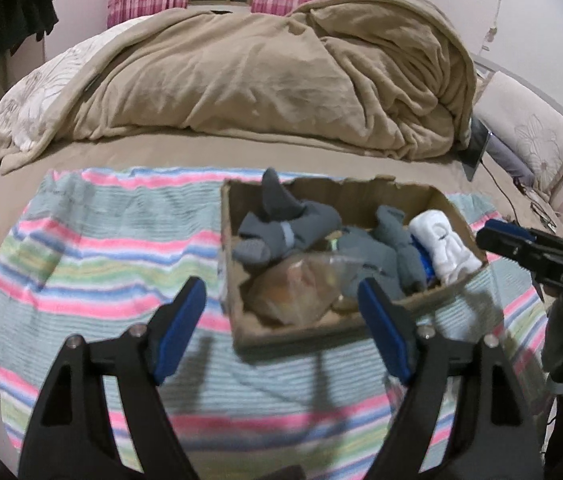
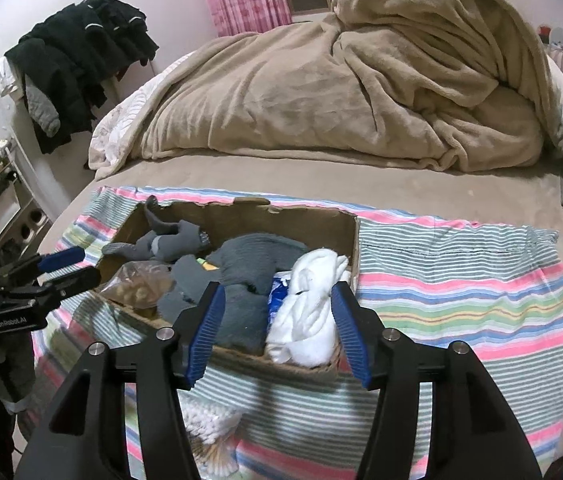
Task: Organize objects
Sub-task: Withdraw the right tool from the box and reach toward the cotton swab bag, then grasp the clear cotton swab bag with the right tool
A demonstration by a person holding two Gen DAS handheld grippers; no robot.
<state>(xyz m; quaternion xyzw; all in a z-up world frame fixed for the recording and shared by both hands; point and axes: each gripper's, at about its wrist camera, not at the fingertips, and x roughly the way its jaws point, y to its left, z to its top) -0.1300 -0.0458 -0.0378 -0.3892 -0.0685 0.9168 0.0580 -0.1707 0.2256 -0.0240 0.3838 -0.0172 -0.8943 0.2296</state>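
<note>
A cardboard box (image 1: 301, 330) sits on a striped towel (image 1: 93, 240) on the bed. It holds grey socks (image 1: 281, 224), a white sock roll (image 1: 447, 246), a clear plastic bag (image 1: 297, 284) and a blue packet (image 2: 279, 290). My left gripper (image 1: 281, 300) is open and empty, hovering over the box's near left corner. My right gripper (image 2: 277, 300) is open and empty above the box's near edge (image 2: 241, 354), with the white sock roll (image 2: 309, 312) between its fingers' line of sight. The right gripper also shows at the right of the left wrist view (image 1: 521, 240).
A heaped beige blanket (image 1: 281, 80) covers the back of the bed. A tablet (image 1: 477, 148) with a cable and a pillow (image 1: 529, 124) lie at the right. Dark clothes (image 2: 77, 60) hang on a rack at the left. A white knitted item (image 2: 205, 420) lies on the towel below the right gripper.
</note>
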